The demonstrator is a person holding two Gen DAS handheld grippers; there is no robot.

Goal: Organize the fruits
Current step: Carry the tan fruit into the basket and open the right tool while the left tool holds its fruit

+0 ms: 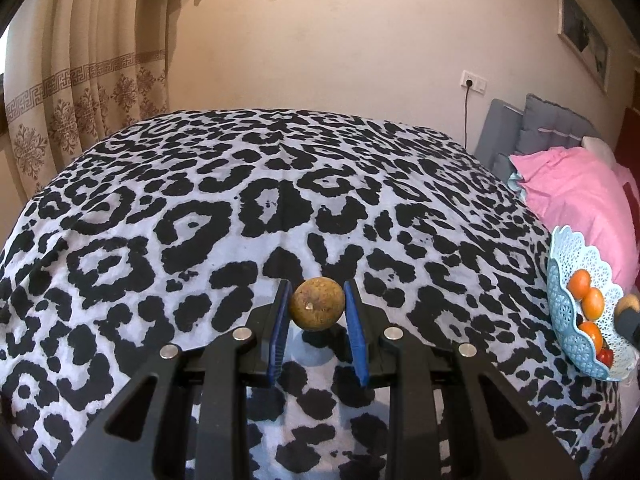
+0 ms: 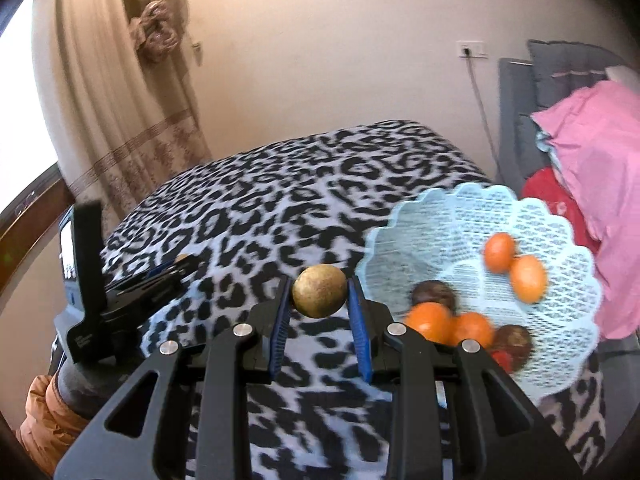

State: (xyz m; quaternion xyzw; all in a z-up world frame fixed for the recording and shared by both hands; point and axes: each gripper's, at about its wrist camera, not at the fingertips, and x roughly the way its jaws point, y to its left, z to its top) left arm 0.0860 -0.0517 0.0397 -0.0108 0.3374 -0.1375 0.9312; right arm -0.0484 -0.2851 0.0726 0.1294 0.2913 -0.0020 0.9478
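My left gripper point(image 1: 317, 305) is shut on a round brownish-yellow fruit point(image 1: 317, 303), held just above the leopard-print cover point(image 1: 224, 208). My right gripper point(image 2: 320, 297) is shut on a second brownish-yellow fruit point(image 2: 319, 290), left of the pale blue lace-pattern basket point(image 2: 452, 216). The basket holds several orange fruits point(image 2: 528, 279), two dark brown fruits point(image 2: 434, 293) and something red point(image 2: 503, 359). In the left wrist view the basket point(image 1: 564, 300) sits at the far right edge with orange fruits point(image 1: 592, 301) inside. The left gripper point(image 2: 168, 270) also shows at the left of the right wrist view.
A pink pillow point(image 1: 576, 188) and grey cushions point(image 1: 532, 128) lie behind the basket. Curtains point(image 1: 80, 80) hang at the left by the wall. A person's orange sleeve point(image 2: 44, 416) shows at the lower left of the right wrist view. A red cloth point(image 2: 556, 200) lies beside the basket.
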